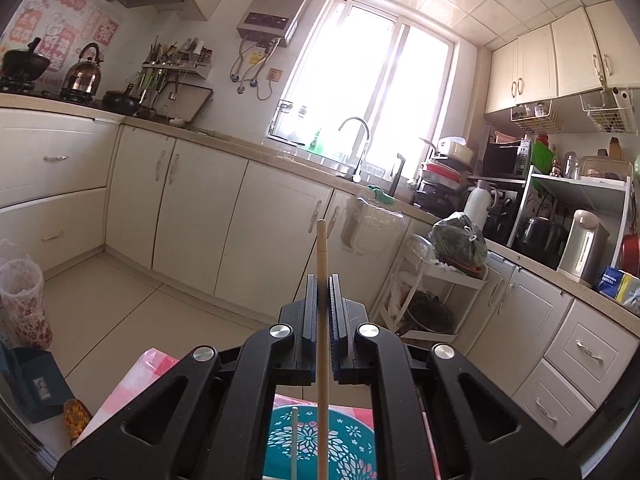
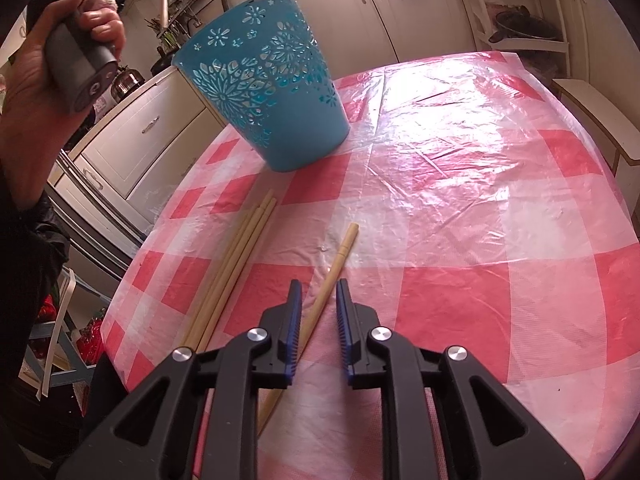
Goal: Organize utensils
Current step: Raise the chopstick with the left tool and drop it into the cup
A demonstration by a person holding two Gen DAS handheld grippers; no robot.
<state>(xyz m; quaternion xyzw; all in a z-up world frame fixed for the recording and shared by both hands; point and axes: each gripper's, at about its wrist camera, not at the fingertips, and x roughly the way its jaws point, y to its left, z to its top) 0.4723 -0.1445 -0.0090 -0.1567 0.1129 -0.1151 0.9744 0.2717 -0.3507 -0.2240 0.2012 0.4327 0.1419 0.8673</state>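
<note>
The person's left hand (image 2: 60,60) grips the handle of the left claw at the far left of the right wrist view, raised above and behind the teal perforated holder (image 2: 264,92). The left claw (image 1: 322,292) is clamped on a single wooden chopstick (image 1: 322,248), which stands upright between its pads and projects above the fingertips; directly below this claw lies the mouth of the holder (image 1: 320,440), with one pale stick (image 1: 295,440) already standing inside. The holder stands on the red-and-white checked tablecloth (image 2: 480,200), ahead and left of the right claw. A bundle of chopsticks (image 2: 236,264) lies just left of the right claw. The right claw (image 2: 318,294) stands parted, one loose chopstick (image 2: 334,268) lying between its fingers, pads not pressing it.
</note>
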